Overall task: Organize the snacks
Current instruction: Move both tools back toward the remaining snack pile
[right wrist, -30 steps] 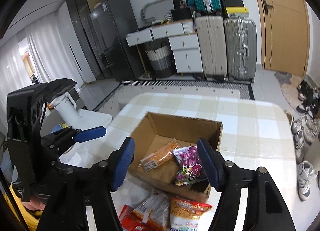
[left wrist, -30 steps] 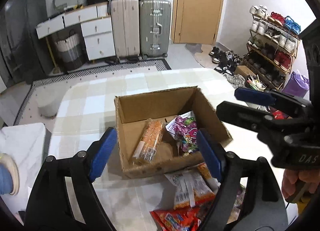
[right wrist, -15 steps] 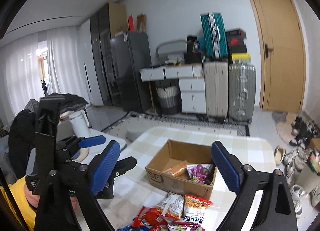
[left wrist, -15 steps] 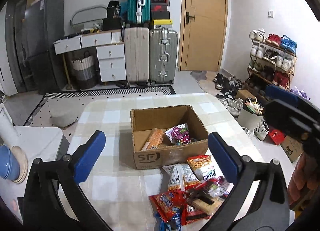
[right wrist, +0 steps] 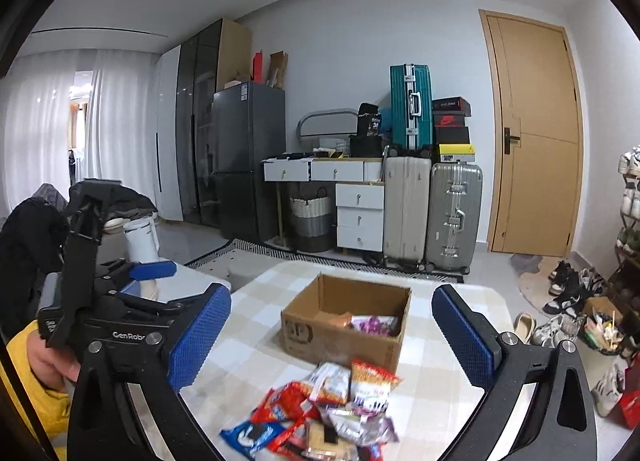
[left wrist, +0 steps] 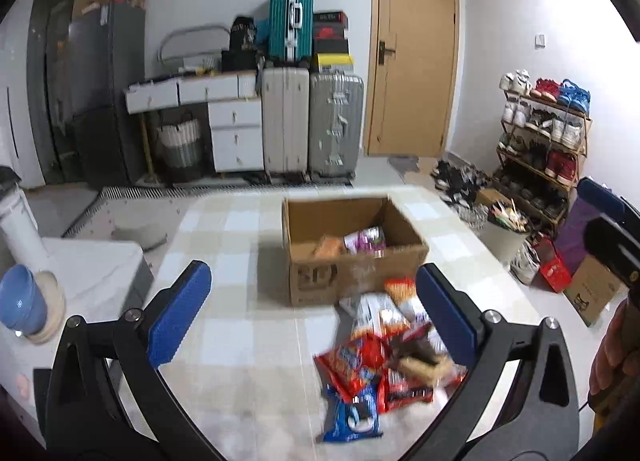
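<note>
I held the left gripper with its blue padded fingers wide apart and nothing between them. The right gripper also had its fingers wide and held nothing. The open brown cardboard box stood at the centre of the frame on the checked cream surface; inside it lay an orange packet and a purple packet. The loose pile of red, blue and white snack packets lay just below the box, blurred in both views.

Both wrist cameras look from above the near table edge toward the far wall, sharing the cardboard box and suitcases.
</note>
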`<state>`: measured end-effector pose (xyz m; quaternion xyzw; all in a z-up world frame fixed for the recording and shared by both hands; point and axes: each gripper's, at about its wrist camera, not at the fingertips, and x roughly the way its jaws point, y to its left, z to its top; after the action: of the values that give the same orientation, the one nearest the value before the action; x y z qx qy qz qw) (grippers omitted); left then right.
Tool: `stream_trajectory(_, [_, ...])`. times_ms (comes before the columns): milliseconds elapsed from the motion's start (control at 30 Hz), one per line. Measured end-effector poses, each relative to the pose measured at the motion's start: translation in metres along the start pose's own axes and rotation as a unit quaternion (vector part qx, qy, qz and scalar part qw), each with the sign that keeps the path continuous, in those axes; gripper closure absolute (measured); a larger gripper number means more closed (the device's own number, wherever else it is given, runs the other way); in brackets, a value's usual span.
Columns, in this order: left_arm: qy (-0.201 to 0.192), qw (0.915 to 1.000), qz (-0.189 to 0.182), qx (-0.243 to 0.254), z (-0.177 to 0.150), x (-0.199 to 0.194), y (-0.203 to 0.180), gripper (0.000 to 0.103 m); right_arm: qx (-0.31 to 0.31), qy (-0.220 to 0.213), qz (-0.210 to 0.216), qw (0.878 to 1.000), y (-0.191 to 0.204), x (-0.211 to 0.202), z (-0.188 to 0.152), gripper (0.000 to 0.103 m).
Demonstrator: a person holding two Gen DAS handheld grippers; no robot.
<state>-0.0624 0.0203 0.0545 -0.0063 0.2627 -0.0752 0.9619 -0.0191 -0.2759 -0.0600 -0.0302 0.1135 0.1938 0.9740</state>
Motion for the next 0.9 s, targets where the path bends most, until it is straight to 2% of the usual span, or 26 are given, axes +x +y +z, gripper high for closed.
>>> stream_trajectory(167, [0.041, 0.9991, -0.006, -0.006, -0.033, 0.019, 0.010, 0.001, 0.016, 0.008, 0.004, 1.000, -0.002, -0.002, -0.022, 0.001])
stream_trajectory(500, [0.085, 0.9960, -0.023, -0.012, -0.074, 0.055, 0.010, 0.001, 0.075, 0.042, 0.012, 0.996, -0.021, 0.003, -0.058, 0.001])
stream_trajectory(667, [0.121, 0.9920, -0.033, -0.011, -0.095, 0.073, 0.005, 0.001, 0.103, 0.070, 0.012, 0.992, -0.033, 0.010, -0.079, 0.001])
stream_trajectory(900, [0.179, 0.9828, -0.043, 0.005, -0.129, 0.104, -0.007, 0.001, 0.100, 0.117, -0.007, 0.988, -0.039, 0.024, -0.113, 0.001])
